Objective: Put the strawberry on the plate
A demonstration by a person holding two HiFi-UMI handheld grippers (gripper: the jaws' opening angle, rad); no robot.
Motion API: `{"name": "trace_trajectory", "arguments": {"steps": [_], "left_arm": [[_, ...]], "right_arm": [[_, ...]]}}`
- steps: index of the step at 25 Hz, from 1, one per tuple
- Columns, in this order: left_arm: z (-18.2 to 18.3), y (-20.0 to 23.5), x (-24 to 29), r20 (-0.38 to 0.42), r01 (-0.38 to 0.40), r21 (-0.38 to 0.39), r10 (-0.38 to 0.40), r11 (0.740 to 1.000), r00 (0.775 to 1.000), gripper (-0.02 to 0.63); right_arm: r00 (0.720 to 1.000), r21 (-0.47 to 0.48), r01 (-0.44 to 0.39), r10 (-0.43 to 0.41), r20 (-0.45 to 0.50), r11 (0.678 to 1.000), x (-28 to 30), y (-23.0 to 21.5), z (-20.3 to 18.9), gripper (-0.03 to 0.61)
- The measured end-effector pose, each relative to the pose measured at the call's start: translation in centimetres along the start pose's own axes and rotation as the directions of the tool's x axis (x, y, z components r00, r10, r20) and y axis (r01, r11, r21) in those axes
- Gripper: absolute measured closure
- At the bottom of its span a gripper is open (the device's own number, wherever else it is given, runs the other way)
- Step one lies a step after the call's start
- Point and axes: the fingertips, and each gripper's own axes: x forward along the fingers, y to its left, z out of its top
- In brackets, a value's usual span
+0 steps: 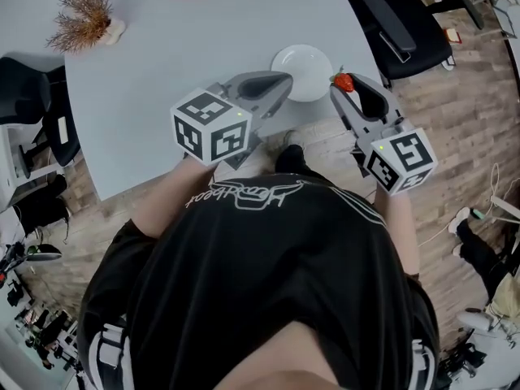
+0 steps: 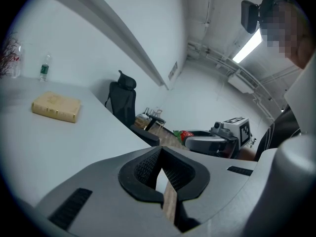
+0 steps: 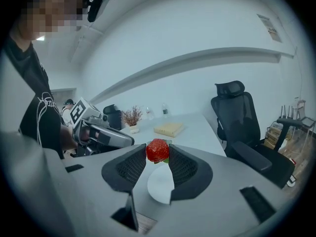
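Head view: the right gripper (image 1: 342,86) clamps a small red strawberry (image 1: 344,80) at the edge of a round white plate (image 1: 296,65) on the pale grey table (image 1: 162,63), with the left gripper (image 1: 283,82) opposite. Left gripper view: jaw tips together, nothing between. Right gripper view: the berry is pinched between both jaws, above the plate.

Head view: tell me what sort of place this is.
Most likely an office or meeting room: a large pale table, black office chairs beside it, and wood-look flooring. The left gripper view also shows a strip ceiling light.
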Motion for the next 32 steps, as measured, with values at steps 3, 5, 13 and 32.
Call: {"name": "trace_trajectory", "arguments": {"steps": [3,5,13,32], "left_arm": [[-0.3,0.4,0.3,-0.004,-0.014,-0.019,0.014,1.000,1.000,0.607],[-0.7,1.0,0.5,-0.009,-0.023,-0.034,0.023,0.999,1.000,0.607],[-2.3,3.1,1.4,-0.038,-0.061,-0.069,0.058,0.996,0.998,0.607],[-4.5,8.9,1.4,-0.048,-0.178,-0.178,0.172,0.968,0.984,0.607]], "right_arm": [[0.999,0.012,-0.029,0.029,-0.025,1.000,1.1,-0.3,-0.7,0.442],[0.998,0.021,-0.045,0.046,-0.044,0.999,2.1,-0.4,-1.2,0.442],[0.989,0.031,-0.099,0.101,-0.105,0.995,5.8,-1.3,-3.2,0.442],[0.911,-0.164,-0.165,0.087,-0.402,0.973,12.6,-3.5,-11.2,0.440]]}}
